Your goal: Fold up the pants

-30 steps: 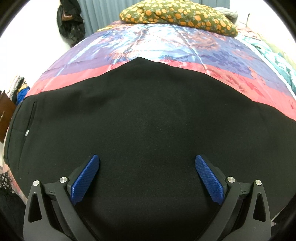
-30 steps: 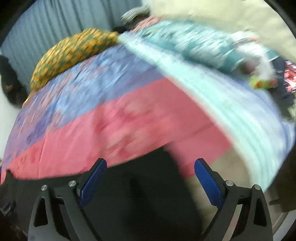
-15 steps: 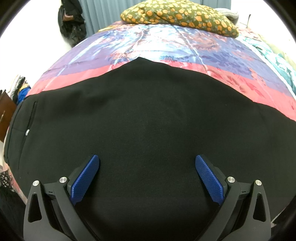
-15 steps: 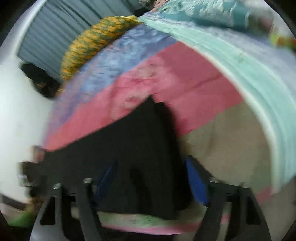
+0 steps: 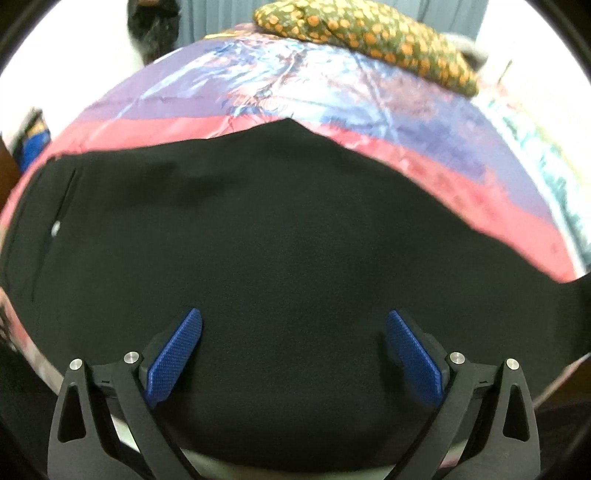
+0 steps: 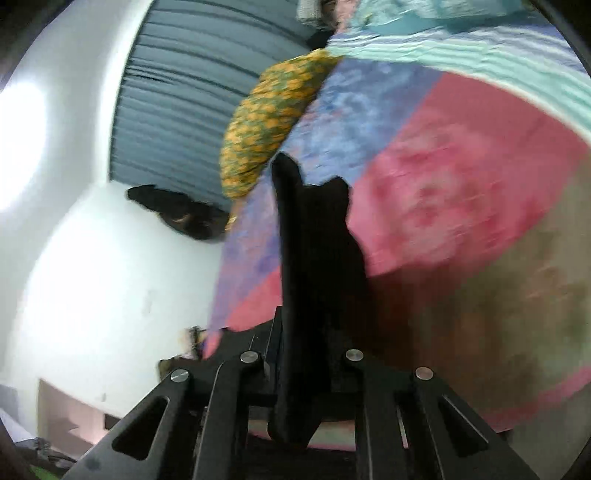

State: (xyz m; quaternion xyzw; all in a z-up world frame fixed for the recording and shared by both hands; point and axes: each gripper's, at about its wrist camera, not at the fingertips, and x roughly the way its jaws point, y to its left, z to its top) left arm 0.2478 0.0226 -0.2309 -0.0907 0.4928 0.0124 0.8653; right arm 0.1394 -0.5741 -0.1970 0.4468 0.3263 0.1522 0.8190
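Black pants (image 5: 258, 240) lie spread across a colourful bedspread (image 5: 295, 81), filling most of the left wrist view. My left gripper (image 5: 293, 354) hovers low over them, open and empty, its blue pads wide apart. In the right wrist view my right gripper (image 6: 306, 354) is shut on a fold of the black pants (image 6: 314, 236), which stands up between its jaws and hides the pads. That view is tilted sideways and partly blurred.
A green pillow with orange spots (image 5: 362, 33) lies at the far end of the bed and shows in the right wrist view (image 6: 266, 118). A dark bag (image 6: 177, 214) hangs on the white wall by grey curtains (image 6: 192, 85). A teal striped blanket (image 6: 480, 48) covers the bed's far side.
My right gripper has closed on the pants' edge and rolled sideways, lifting the cloth. My left gripper stays open and has shifted slightly over the pants.
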